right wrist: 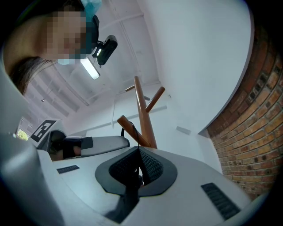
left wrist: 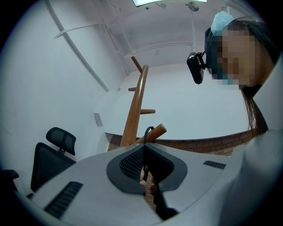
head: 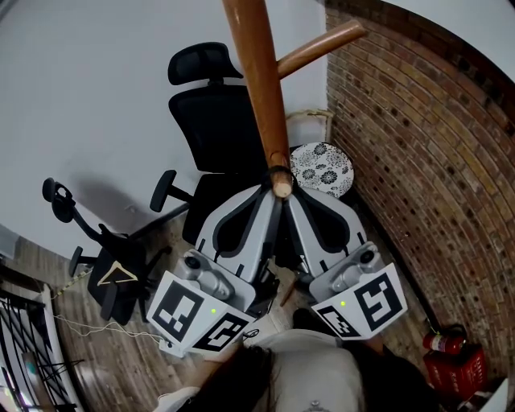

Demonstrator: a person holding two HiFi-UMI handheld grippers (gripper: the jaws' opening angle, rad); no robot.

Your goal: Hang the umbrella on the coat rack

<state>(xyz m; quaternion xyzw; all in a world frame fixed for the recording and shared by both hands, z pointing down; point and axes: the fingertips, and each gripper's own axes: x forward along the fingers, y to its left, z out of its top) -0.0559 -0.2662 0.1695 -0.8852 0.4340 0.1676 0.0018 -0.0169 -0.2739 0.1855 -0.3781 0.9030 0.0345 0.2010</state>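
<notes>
The left tongs (head: pixel 269 201) and right tongs (head: pixel 294 201) are pale grey, black-padded, with black-and-white marker cubes (head: pixel 197 318).

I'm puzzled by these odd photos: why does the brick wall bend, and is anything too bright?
Head view: the wide lens bows the brick wall, and the corners go black. Left gripper view: the ceiling light glares white. Right gripper view: a light strip glares too.

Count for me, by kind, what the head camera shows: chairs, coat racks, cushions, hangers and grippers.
black office chairs: 2
wooden coat rack: 1
floral round cushion: 1
clothes hanger: 1
grippers: 2, the left gripper and the right gripper, each shut on the black strap loop
Total: 7
</notes>
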